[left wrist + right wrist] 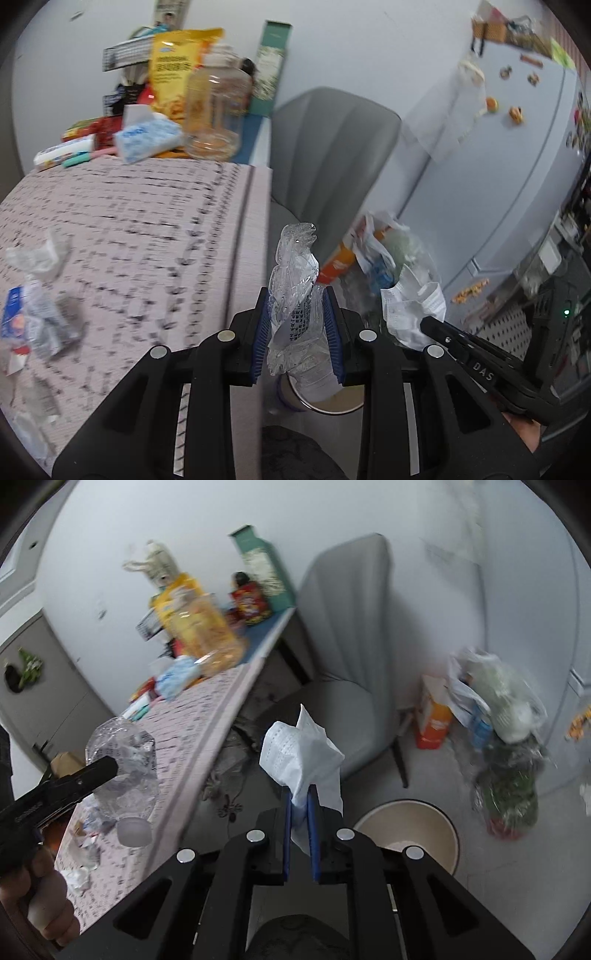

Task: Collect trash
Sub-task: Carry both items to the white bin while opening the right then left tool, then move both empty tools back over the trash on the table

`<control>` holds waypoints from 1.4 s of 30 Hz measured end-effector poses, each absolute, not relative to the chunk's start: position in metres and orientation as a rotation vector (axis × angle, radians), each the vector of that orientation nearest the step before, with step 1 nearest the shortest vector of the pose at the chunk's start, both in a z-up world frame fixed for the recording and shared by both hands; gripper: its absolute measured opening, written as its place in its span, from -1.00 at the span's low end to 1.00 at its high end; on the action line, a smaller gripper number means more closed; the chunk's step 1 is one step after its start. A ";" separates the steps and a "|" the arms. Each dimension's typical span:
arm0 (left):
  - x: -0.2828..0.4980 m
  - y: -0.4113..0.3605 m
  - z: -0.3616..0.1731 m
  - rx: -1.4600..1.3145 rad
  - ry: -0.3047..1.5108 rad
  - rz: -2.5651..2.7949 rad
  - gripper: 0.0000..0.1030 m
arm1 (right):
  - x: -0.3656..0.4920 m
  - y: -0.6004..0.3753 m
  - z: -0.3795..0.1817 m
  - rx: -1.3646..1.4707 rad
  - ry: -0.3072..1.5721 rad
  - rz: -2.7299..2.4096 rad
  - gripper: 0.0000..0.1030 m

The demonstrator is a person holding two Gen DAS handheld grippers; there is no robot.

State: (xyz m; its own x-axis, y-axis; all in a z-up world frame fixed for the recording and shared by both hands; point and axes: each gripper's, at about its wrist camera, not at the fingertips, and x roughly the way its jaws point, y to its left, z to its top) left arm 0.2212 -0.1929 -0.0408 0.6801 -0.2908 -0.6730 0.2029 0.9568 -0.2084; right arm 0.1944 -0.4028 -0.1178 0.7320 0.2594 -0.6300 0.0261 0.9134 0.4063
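My left gripper (297, 295) is shut on a crushed clear plastic bottle (295, 280), held past the table's right edge, above the round beige trash bin (325, 404) on the floor. My right gripper (300, 794) is shut on a white face mask (301, 753), held above the floor just left of the bin (410, 830). The mask (412, 306) and right gripper show at the right of the left wrist view. The bottle (123, 764) and left gripper show at the left of the right wrist view. More crumpled wrappers (35, 295) lie on the pink patterned tablecloth (140, 229).
A grey chair (347, 657) stands beside the table. At the table's far end are a clear jar (216, 110), a yellow snack bag (177, 62), a tissue pack (147, 138) and a green box (271, 62). Full bags (506, 709) and an orange carton (432, 716) stand by the fridge (509, 155).
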 end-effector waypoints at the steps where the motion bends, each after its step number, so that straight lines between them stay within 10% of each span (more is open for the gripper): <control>1: 0.226 -0.203 -0.045 -0.109 0.785 -0.283 -0.45 | 0.197 -0.409 -0.123 0.417 0.747 0.122 -0.80; 7: 0.249 -0.242 -0.068 -0.077 0.843 -0.293 -0.45 | 0.211 -0.444 -0.161 0.456 0.786 0.073 -0.78; 11: 0.260 -0.263 -0.085 -0.061 0.881 -0.304 -0.45 | 0.214 -0.464 -0.180 0.498 0.773 0.075 0.31; 23: 0.272 -0.329 -0.128 -0.036 1.004 -0.395 -0.41 | 0.178 -0.525 -0.195 0.566 0.787 -0.009 0.32; 27: 0.272 -0.341 -0.129 -0.064 0.992 -0.442 0.63 | 0.159 -0.536 -0.190 0.572 0.778 -0.042 0.33; 42: 0.247 -0.261 -0.057 -0.130 0.823 -0.355 0.82 | 0.145 -0.493 -0.136 0.492 0.682 -0.040 0.84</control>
